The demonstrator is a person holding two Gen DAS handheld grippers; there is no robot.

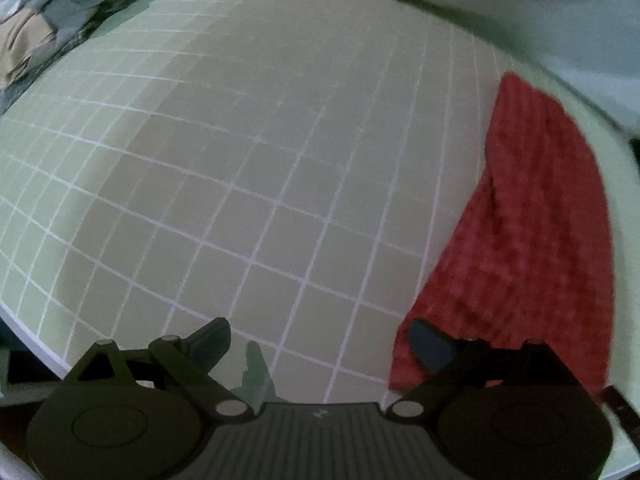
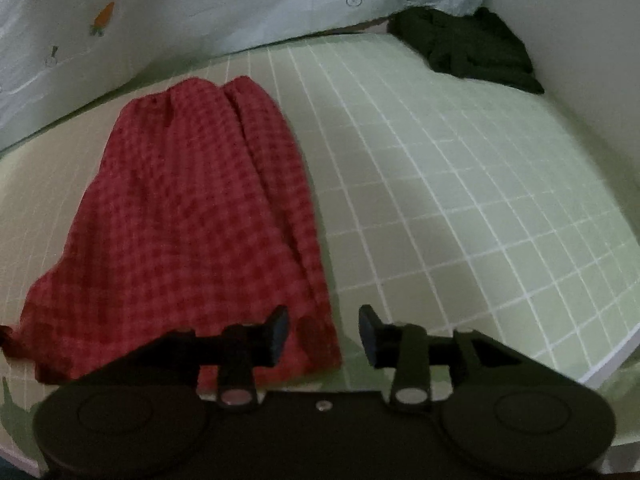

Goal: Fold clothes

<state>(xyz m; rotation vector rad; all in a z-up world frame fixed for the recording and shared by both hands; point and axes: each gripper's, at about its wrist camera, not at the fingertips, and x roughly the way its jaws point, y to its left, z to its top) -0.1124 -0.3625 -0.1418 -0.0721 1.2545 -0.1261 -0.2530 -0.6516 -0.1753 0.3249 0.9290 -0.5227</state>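
A red checked garment (image 2: pixel 192 224) lies flat on the pale green grid mat (image 2: pixel 460 184), narrow end far, wide hem near. In the left wrist view it (image 1: pixel 536 240) runs along the right side of the mat (image 1: pixel 240 160). My right gripper (image 2: pixel 323 334) is open and empty, hovering over the hem's near right corner, its left finger above the cloth. My left gripper (image 1: pixel 320 344) is open wide and empty above the mat, its right finger over the garment's near edge.
A dark green garment (image 2: pixel 468 48) lies crumpled at the mat's far right corner. A grey and tan pile of clothes (image 1: pixel 48 20) sits at the far left. A pale sheet with a carrot print (image 2: pixel 200 12) hangs behind the mat.
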